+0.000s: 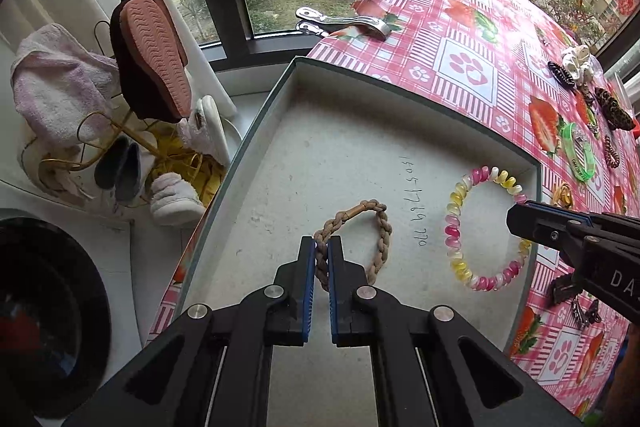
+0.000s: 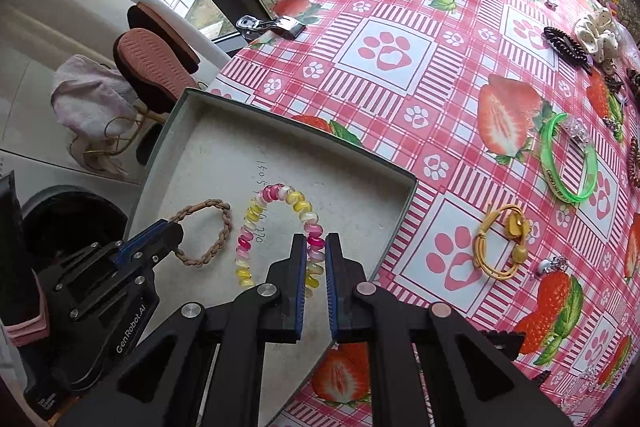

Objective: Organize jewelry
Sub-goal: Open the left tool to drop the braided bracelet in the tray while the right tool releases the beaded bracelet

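A shallow grey box (image 1: pixel 416 103) (image 2: pixel 304 125) sits at the table's left end. Over its floor my left gripper (image 1: pixel 321 247) (image 2: pixel 176 233) is shut on a brown braided bracelet (image 1: pixel 382 231) (image 2: pixel 216 231), whose loop hangs just above or on the box floor. My right gripper (image 2: pixel 316 243) (image 1: pixel 520 211) is shut on a pink, yellow and white spiral hair tie (image 1: pixel 460 223) (image 2: pixel 276 195), also inside the box, to the right of the bracelet.
Loose pieces lie on the strawberry tablecloth (image 2: pixel 400 67): a green bangle (image 2: pixel 568 163), a yellow cord bracelet (image 2: pixel 500 243), a white scrunchie (image 2: pixel 596 35), dark hair ties (image 2: pixel 564 45). A metal clip (image 2: pixel 272 25) grips the cloth's far edge. Slippers (image 1: pixel 148 63) hang left of the table.
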A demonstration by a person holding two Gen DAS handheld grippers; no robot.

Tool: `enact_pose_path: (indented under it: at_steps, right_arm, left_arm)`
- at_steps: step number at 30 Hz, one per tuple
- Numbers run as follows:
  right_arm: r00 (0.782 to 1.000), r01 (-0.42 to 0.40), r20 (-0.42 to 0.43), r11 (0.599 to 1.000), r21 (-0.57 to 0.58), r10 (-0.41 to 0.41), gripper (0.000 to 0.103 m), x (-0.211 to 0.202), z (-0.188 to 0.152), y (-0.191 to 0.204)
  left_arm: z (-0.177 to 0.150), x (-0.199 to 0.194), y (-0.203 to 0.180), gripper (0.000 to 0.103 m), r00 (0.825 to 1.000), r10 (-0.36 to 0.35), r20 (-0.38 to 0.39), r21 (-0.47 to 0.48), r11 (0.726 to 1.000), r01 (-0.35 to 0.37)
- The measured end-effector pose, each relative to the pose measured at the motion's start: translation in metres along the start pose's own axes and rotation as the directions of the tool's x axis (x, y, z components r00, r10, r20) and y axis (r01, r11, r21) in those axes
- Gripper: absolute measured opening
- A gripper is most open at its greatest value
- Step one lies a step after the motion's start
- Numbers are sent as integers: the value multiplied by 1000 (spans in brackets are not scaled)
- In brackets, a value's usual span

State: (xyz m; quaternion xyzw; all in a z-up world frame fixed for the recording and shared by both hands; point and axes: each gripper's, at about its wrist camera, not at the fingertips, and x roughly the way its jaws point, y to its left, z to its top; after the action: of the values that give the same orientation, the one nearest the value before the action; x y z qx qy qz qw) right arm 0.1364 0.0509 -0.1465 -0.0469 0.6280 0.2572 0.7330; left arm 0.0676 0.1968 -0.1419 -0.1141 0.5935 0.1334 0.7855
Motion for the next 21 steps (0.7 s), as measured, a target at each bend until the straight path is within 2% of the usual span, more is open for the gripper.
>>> enact_pose_path:
  at_steps: [7,13,15,16,17,21]
  right_arm:
    - [998,38,-40,999,9,-38,10,25,7,-4]
    - [997,51,-56,998,22,-49,14,38,10,-5]
    - [998,40,-50,999,17,-39,45,38,12,-3]
    - [999,26,-45,1000,15,-25,51,36,13,-1]
    - [999,25,-33,1000,13,-24,54,33,15,-1]
    - [1000,-4,16,1000,29,3,54,11,19,0]
  left_arm:
    - [-2,19,1,12,997,54,-47,17,998,-53]
    - [-3,19,-4,12,996,85,-37,50,995,-83]
    - [-4,17,-3,12,996,77,-42,47,996,-75]
    - [-4,15,-3,12,996,73,-45,42,997,-72]
    - [-4,14,-3,12,996,71,-47,37,997,-70]
    - [-4,8,-4,12,997,70,-43,38,997,-68]
